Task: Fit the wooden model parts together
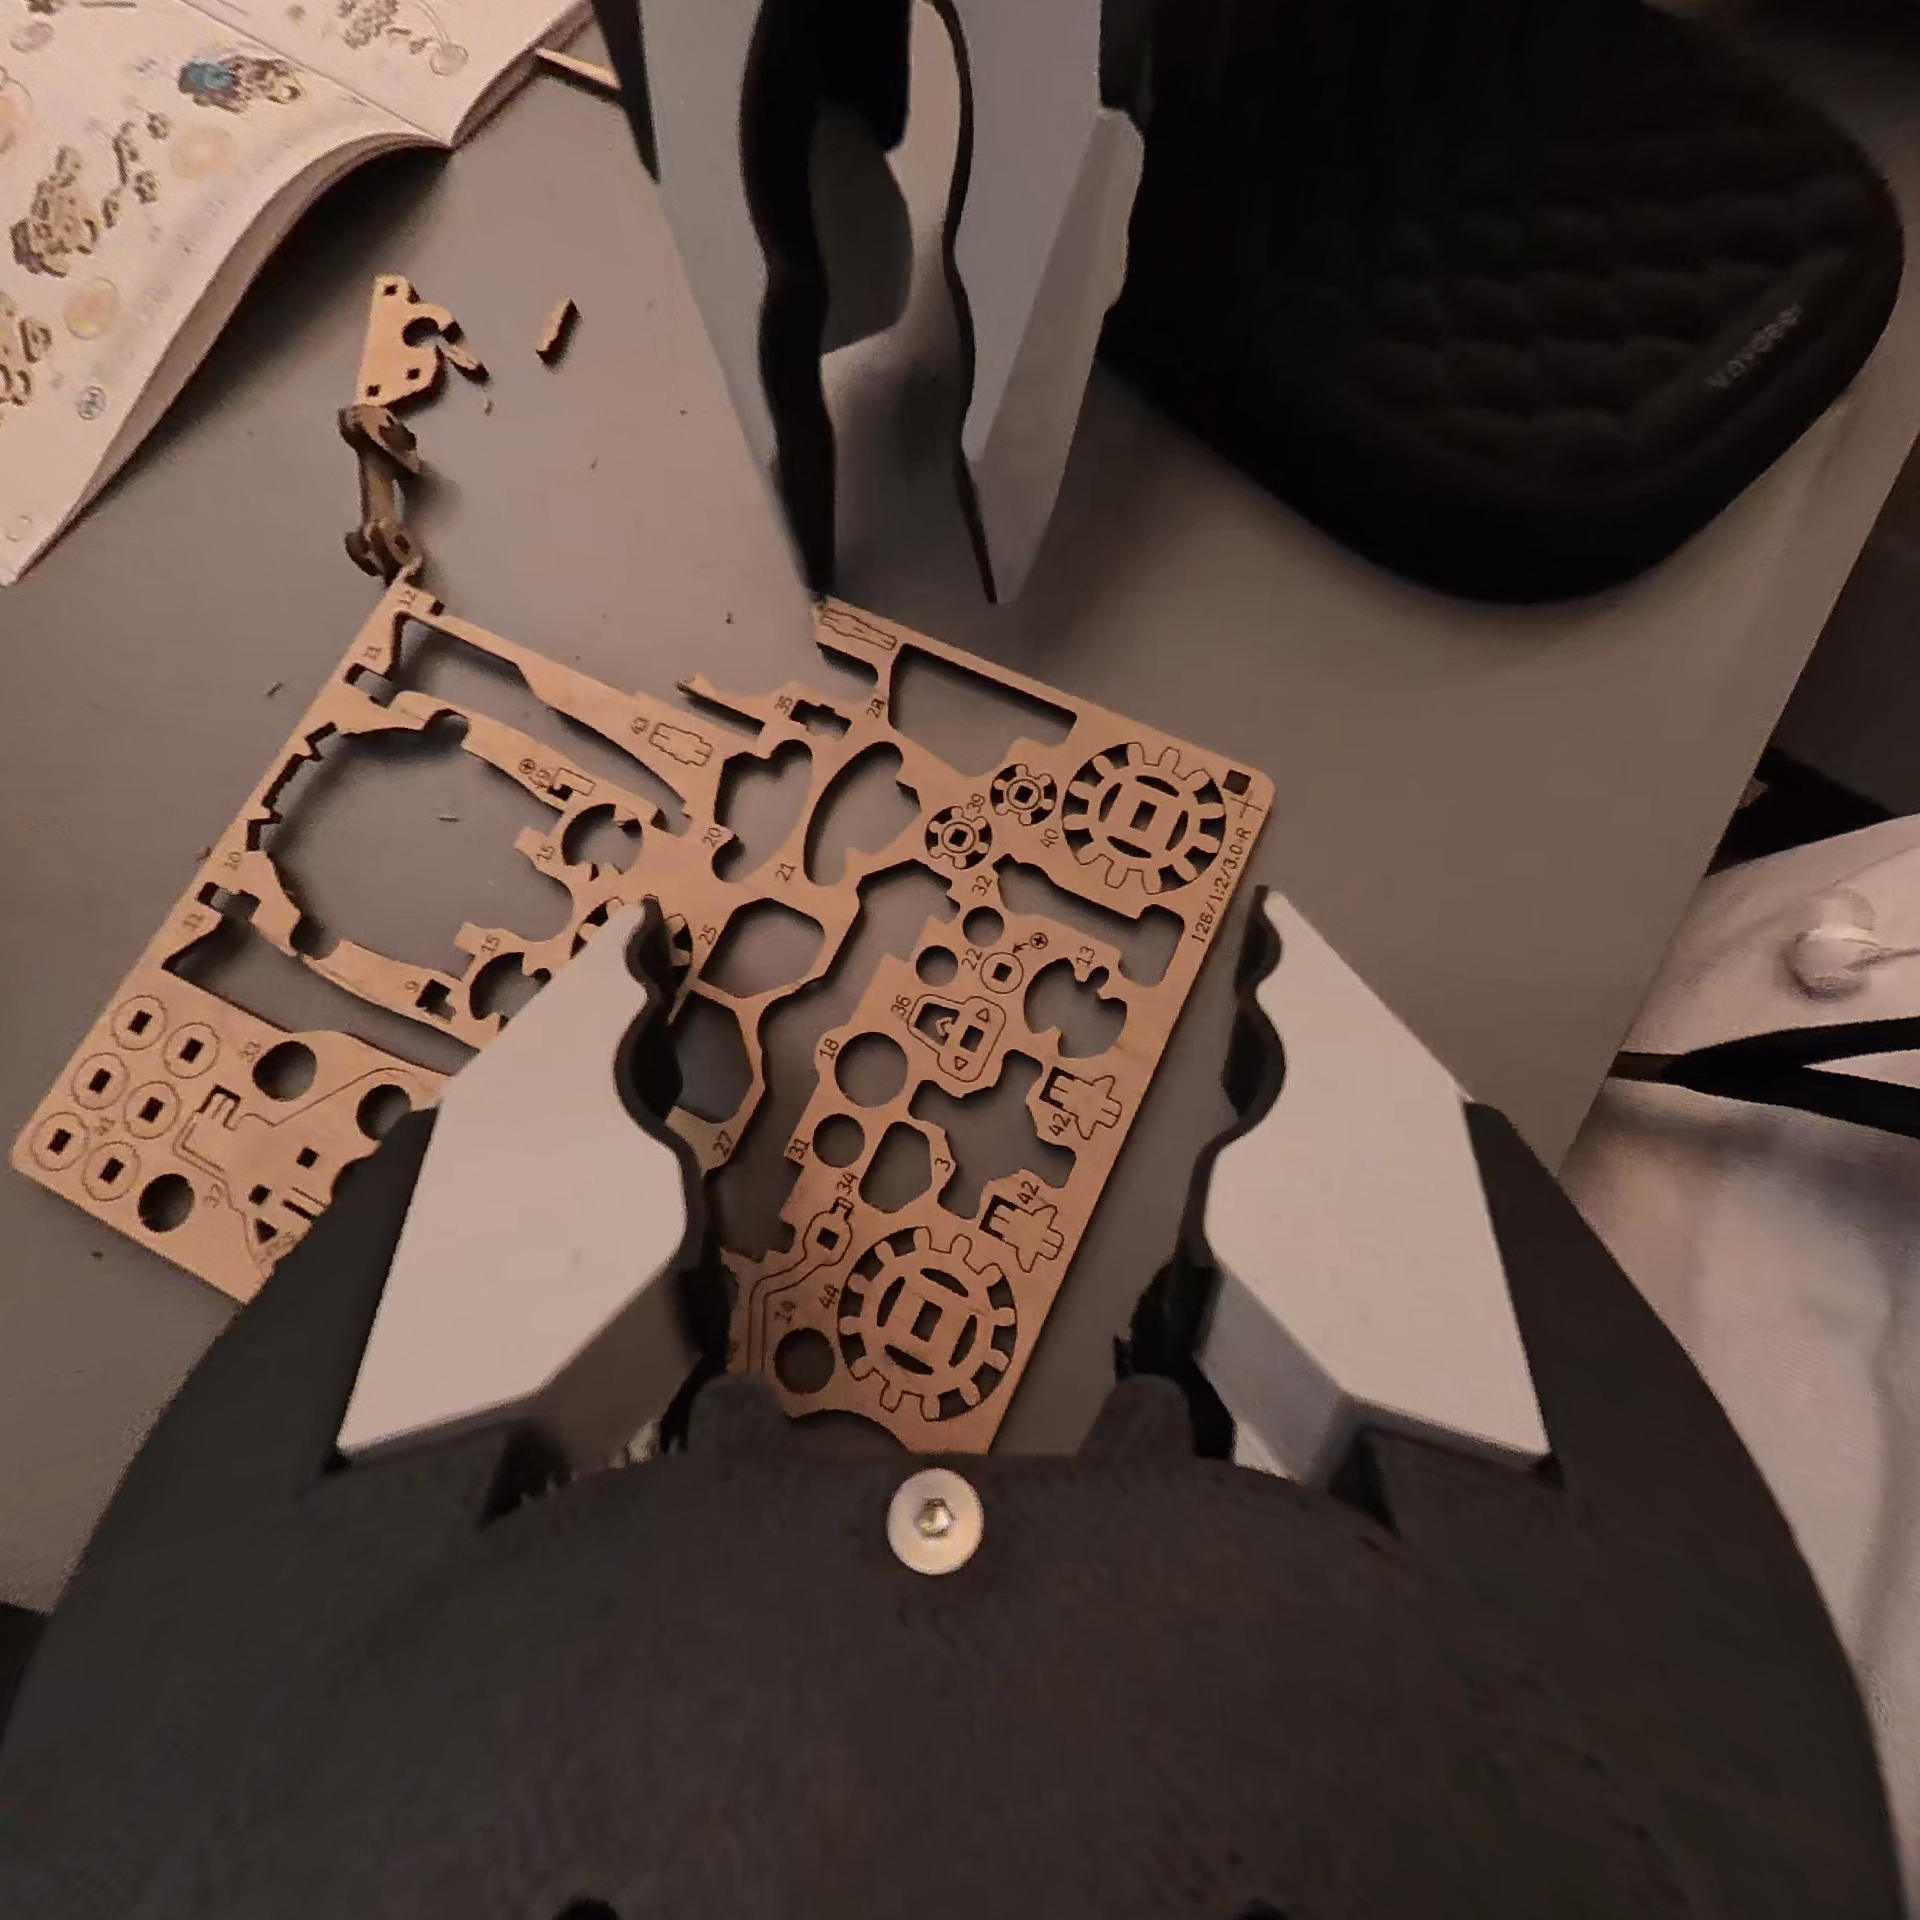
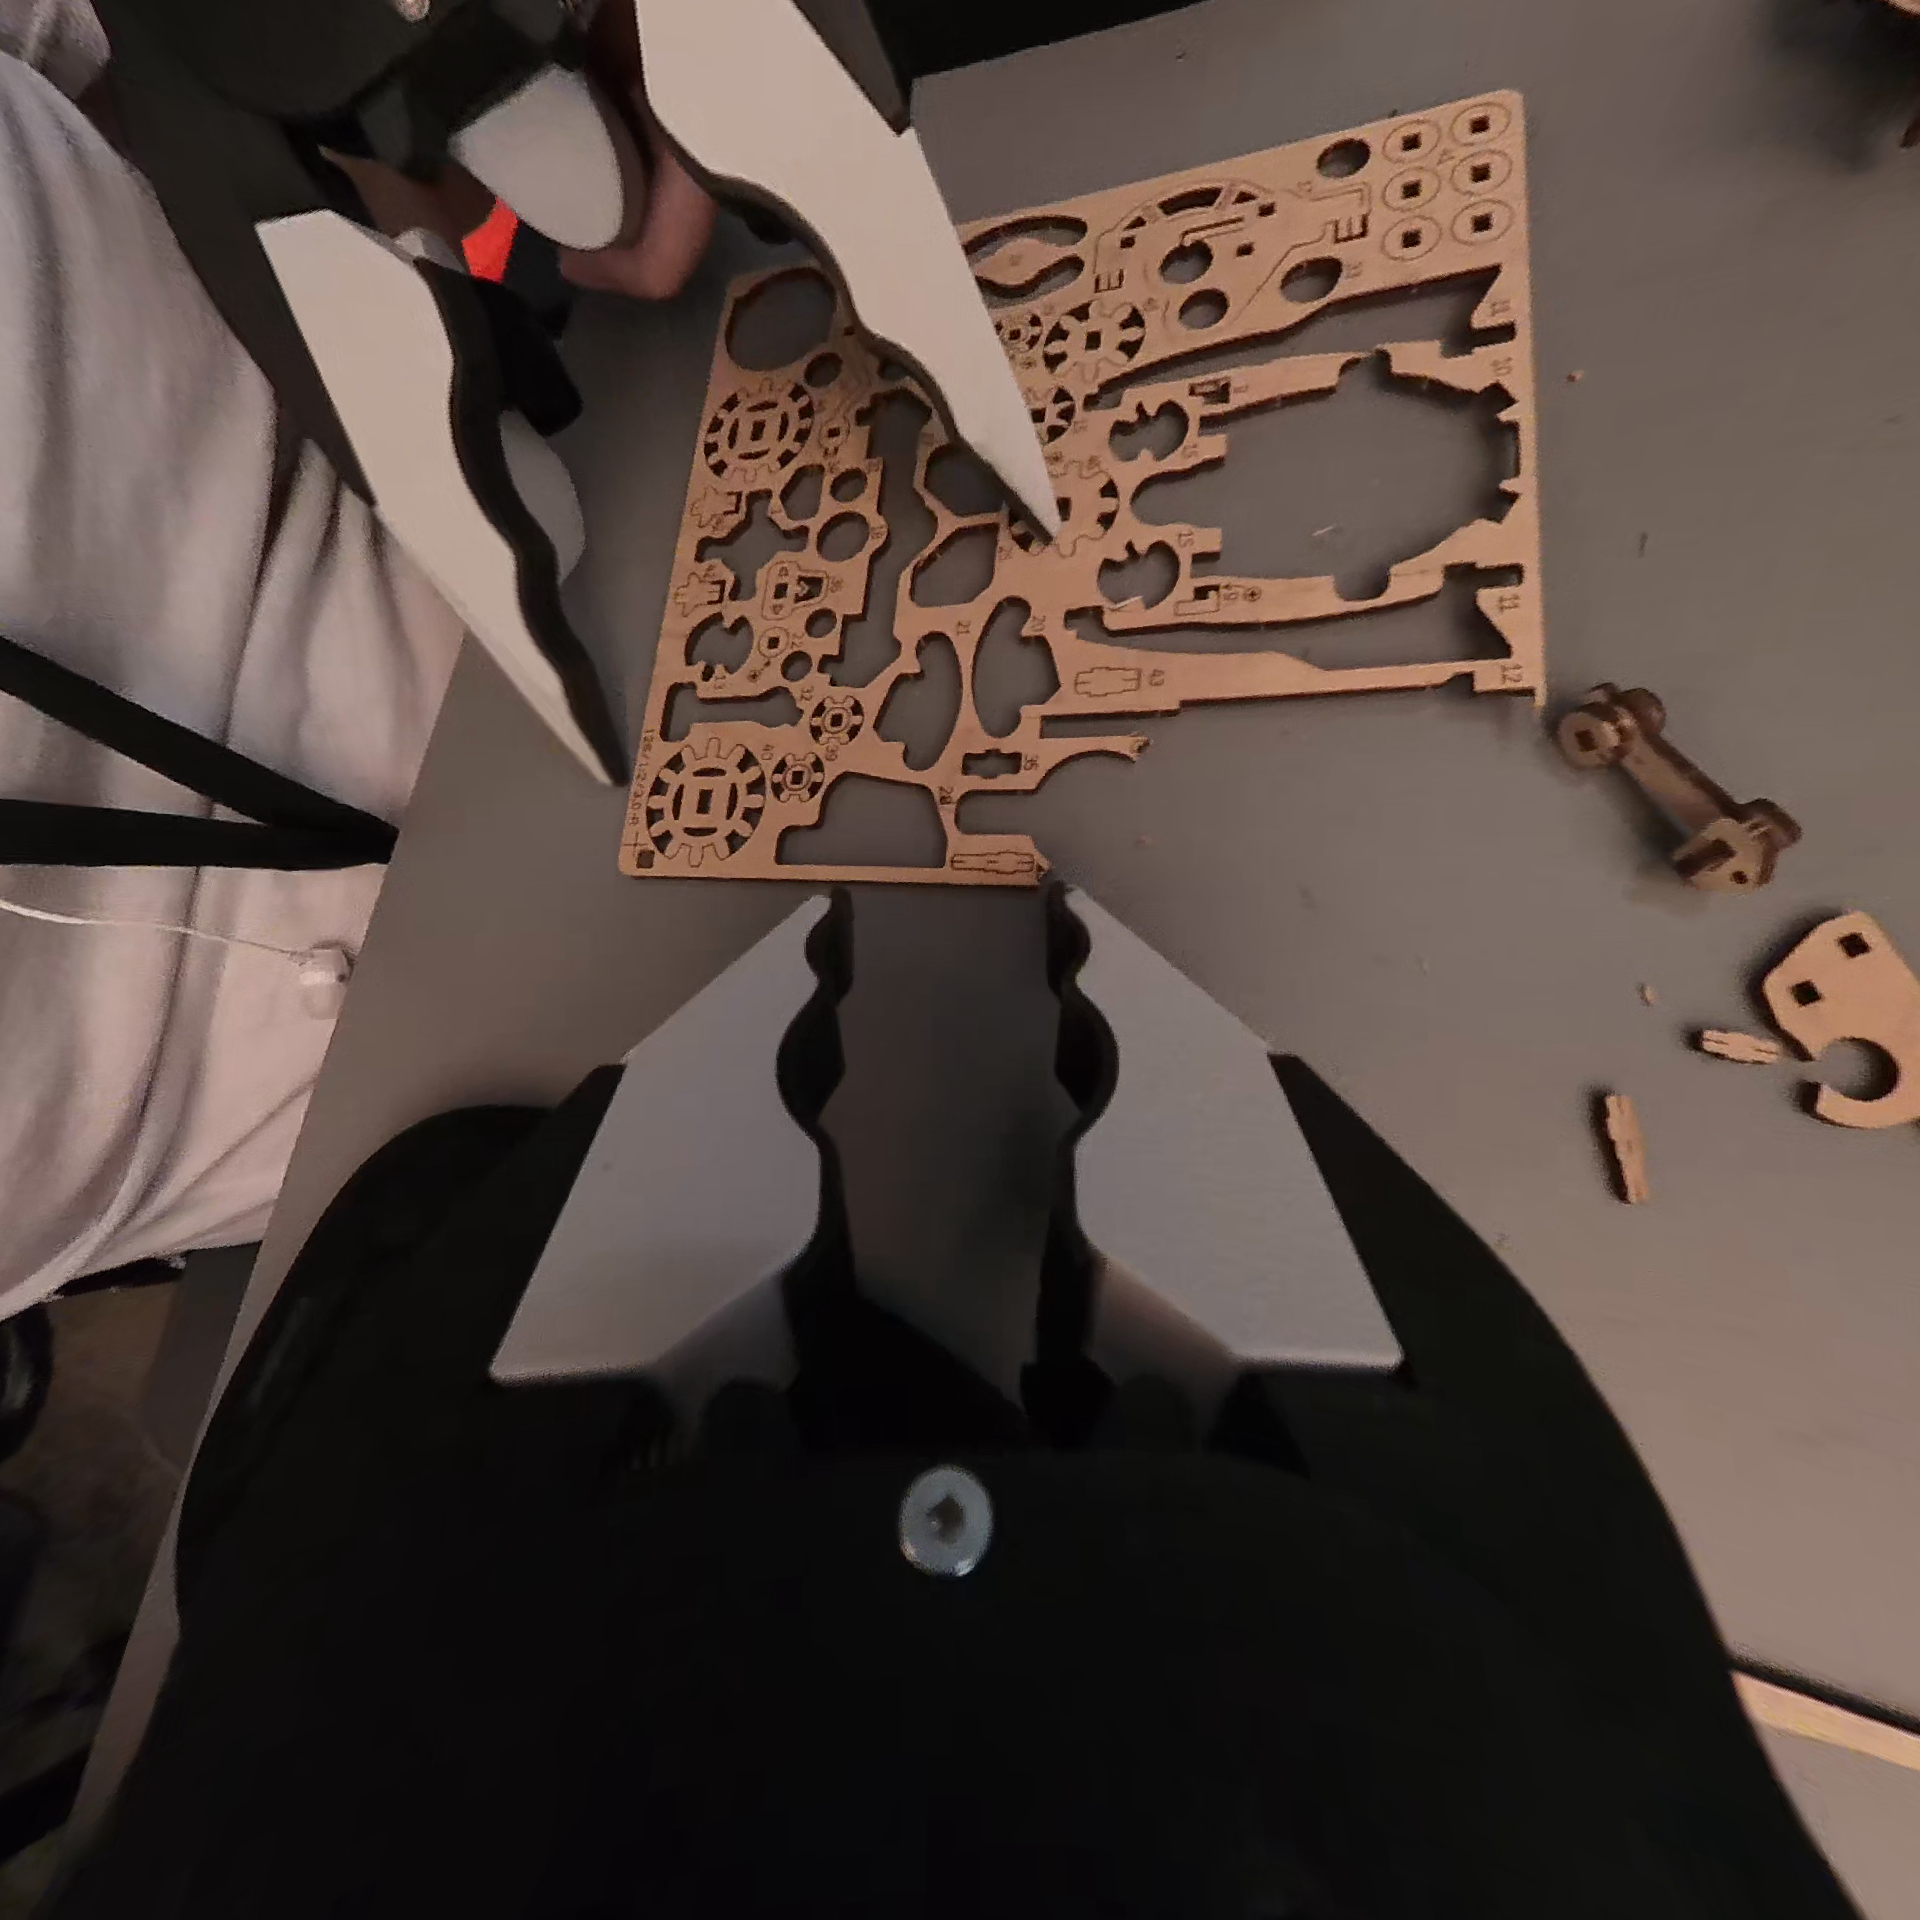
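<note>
A laser-cut wooden sheet [image 1: 769,894] with gears and several empty cut-outs lies flat on the grey table [image 1: 623,499]; it also shows in the right wrist view [image 2: 1299,636]. My left gripper [image 1: 954,914] is wide open over the sheet, holding nothing. In the right wrist view the left gripper [image 2: 831,649] has one fingertip [image 2: 1044,520] at the sheet; I cannot tell whether it touches. My right gripper [image 2: 948,899] is open and empty just off the sheet's edge, and shows across the sheet in the left wrist view [image 1: 904,582]. A small assembled wooden piece [image 2: 1673,790] lies beside the sheet.
A flat holed part [image 2: 1839,1018], a small stick [image 2: 1623,1148] and a tiny peg [image 2: 1740,1044] lie loose on the table. An open instruction booklet [image 1: 156,208] is at the far left and a black case [image 1: 1507,312] at the far right. A person's white garment [image 2: 156,727] borders the table edge. The grippers' ends are close to 6 cm from one another. About 10 cm separates my right fingertips from the small assembled wooden piece [image 2: 1673,790]. Seen from the left wrist view [image 1: 381,488] as well.
</note>
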